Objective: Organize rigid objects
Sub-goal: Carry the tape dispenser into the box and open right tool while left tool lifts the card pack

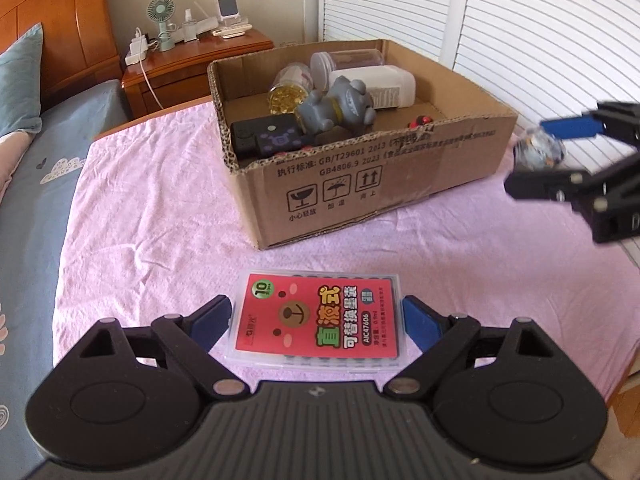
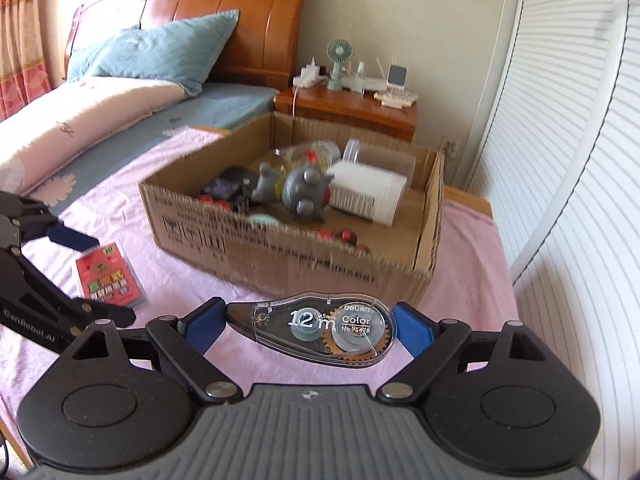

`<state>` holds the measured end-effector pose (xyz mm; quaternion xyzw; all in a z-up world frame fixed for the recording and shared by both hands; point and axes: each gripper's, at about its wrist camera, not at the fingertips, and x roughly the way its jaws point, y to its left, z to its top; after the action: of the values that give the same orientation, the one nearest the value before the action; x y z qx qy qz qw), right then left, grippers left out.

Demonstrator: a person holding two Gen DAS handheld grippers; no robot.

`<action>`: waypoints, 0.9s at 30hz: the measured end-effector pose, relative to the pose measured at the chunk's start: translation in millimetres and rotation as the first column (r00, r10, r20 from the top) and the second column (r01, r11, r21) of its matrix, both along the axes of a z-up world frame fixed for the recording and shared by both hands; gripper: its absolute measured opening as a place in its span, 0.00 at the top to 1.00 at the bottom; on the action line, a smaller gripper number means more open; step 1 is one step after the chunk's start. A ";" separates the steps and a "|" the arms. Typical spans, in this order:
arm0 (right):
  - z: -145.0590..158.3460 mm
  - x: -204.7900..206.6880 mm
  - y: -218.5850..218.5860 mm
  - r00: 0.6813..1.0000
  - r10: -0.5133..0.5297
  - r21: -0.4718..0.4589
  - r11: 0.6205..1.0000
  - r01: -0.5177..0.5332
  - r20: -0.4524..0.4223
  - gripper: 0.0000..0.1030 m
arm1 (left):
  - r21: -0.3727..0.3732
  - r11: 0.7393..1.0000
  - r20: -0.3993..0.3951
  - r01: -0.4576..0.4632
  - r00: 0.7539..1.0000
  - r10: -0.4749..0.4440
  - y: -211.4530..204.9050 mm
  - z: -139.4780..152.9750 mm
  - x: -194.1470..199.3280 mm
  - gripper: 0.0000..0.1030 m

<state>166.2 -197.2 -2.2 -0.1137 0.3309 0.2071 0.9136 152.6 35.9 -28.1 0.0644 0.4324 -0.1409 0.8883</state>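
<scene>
Correction tape (image 2: 324, 330) between right gripper (image 2: 310, 326) fingers, cardboard box (image 2: 248, 236) wall ahead.

The cardboard box (image 2: 292, 236) is smeared by motion in the right wrist view, so its printed near wall cannot be read there. Behind that wall, small red pieces (image 2: 340, 235) are mostly hidden. In the left wrist view, right of the box, the right tongs (image 1: 538, 156) are cut off by the frame edge, and the item between them is blurred, perhaps clear plastic.
</scene>
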 end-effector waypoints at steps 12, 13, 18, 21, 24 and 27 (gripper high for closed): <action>7.9 90.0 5.0 0.998 -0.051 0.067 0.996 0.053 -0.040 0.10 | -0.007 1.000 0.053 0.028 0.998 -0.028 1.8 31.7 -7.6 0.12; 4.8 97.5 6.9 0.997 -0.056 0.068 0.996 0.060 -0.057 0.10 | -0.008 1.000 0.056 0.028 0.998 -0.028 1.9 33.0 -8.1 0.12; -11.6 119.2 14.2 0.991 -0.097 0.060 0.993 0.103 -0.096 0.10 | -0.004 1.000 0.065 0.029 0.997 -0.029 0.6 37.5 -9.9 0.12; -12.7 117.6 11.0 0.989 -0.121 0.076 0.989 0.128 -0.090 0.00 | 0.000 1.000 0.069 0.031 0.997 -0.031 -1.1 40.0 -10.1 0.12; -7.0 111.0 1.7 0.987 -0.122 0.120 0.984 0.134 -0.107 0.00 | -0.001 0.999 0.078 0.037 0.996 -0.037 -2.2 44.3 -10.6 0.12; -1.2 101.1 -6.1 0.977 -0.159 0.124 0.976 0.177 -0.145 0.00 | 0.002 0.999 0.090 0.041 0.995 -0.041 -4.9 49.8 -9.3 0.12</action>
<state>267.3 -203.3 -3.4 -0.0087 0.3852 0.1582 0.9091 143.3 31.0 21.6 0.0795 0.3905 -0.1560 0.9038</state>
